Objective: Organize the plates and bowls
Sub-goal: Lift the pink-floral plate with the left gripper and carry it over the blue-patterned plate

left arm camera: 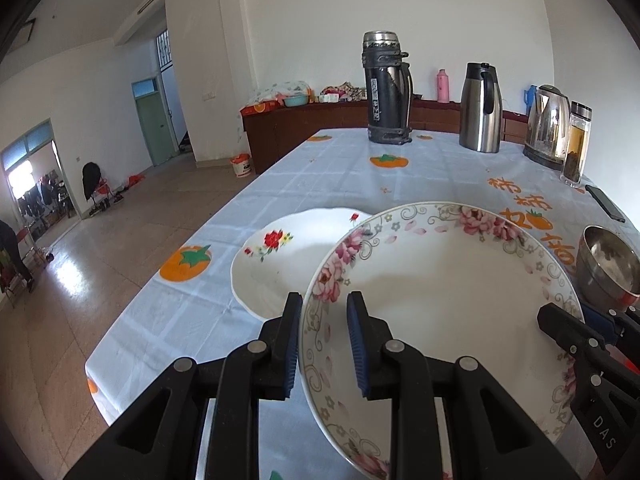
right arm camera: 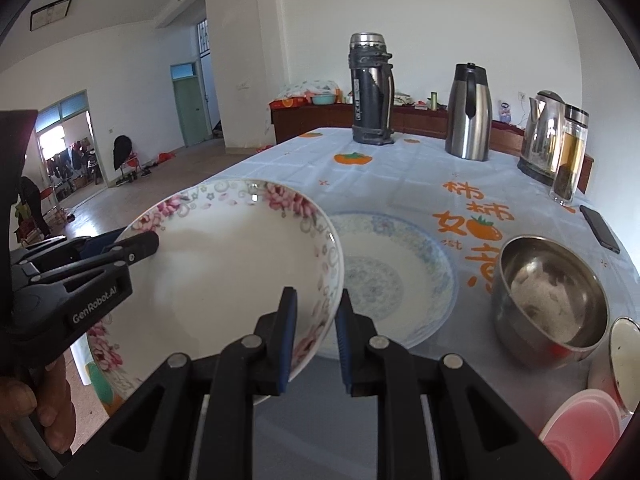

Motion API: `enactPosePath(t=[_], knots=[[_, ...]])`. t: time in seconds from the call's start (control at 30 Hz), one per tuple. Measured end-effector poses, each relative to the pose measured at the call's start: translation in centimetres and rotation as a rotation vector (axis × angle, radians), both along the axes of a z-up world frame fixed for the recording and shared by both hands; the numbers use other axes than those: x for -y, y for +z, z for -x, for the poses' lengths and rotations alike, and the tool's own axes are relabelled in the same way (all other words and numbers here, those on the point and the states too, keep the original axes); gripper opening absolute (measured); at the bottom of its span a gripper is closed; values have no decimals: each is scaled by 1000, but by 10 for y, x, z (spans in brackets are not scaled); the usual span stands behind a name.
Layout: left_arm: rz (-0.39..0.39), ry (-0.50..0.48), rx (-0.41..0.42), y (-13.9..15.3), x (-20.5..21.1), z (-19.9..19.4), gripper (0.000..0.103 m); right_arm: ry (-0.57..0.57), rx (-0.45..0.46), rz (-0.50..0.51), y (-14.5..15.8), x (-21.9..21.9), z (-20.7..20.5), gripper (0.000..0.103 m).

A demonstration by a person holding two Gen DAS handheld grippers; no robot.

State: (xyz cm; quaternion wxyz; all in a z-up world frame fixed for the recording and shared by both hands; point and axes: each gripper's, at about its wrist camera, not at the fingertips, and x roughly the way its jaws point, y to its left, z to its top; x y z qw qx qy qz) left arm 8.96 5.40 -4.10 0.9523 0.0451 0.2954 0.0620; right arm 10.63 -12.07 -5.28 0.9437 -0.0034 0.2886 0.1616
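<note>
I have the big round white plate with pink flowers on its rim (left arm camera: 440, 300) between my two grippers, lifted and tilted above the pale blue tablecloth with orange fruit pictures (left arm camera: 320, 168). My left gripper (left arm camera: 324, 344) has one finger on each side of the plate's left rim, with small gaps showing, so I cannot tell if it pinches or sits loose. My right gripper (right arm camera: 316, 344) sits the same way at the right rim, and I cannot tell there either.

I think this plate is hard, smooth and slippery, and it would break if dropped. The rim is the only good place to hold.

Under it on the left lies a white plate with red flowers (left arm camera: 280, 256). On the right lies a white plate with a blue pattern (right arm camera: 396, 276). A shiny metal bowl (right arm camera: 548, 296) stands just right of that, so there is little room there. The far middle of the table is open.
</note>
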Motion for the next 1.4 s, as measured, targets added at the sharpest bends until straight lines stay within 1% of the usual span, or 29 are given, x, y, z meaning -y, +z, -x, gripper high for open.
enactPosePath(t=[0.23,0.43,0.53,0.63,0.77,1.03,1.4], knots=[[-6,-23,24,4,10,-15,25,-47,41,5,7,9,-7,19],[-14,-39,46,5,18,-24,25,-85,52,1,8,15,-14,19],[-3,-52,49,4,20,-29,25,-104,60,-2,8,18,-16,19],[-3,-64,70,3,24,-34,25,-136,80,8,8,19,-17,19],[25,-86,64,-1,28,-44,25,-167,86,9,9,23,-22,19],[17,-133,54,-6,41,-63,25,-223,55,41,1,29,-31,20],[39,-185,30,-12,47,-81,25,-269,29,67,-4,34,-37,21]])
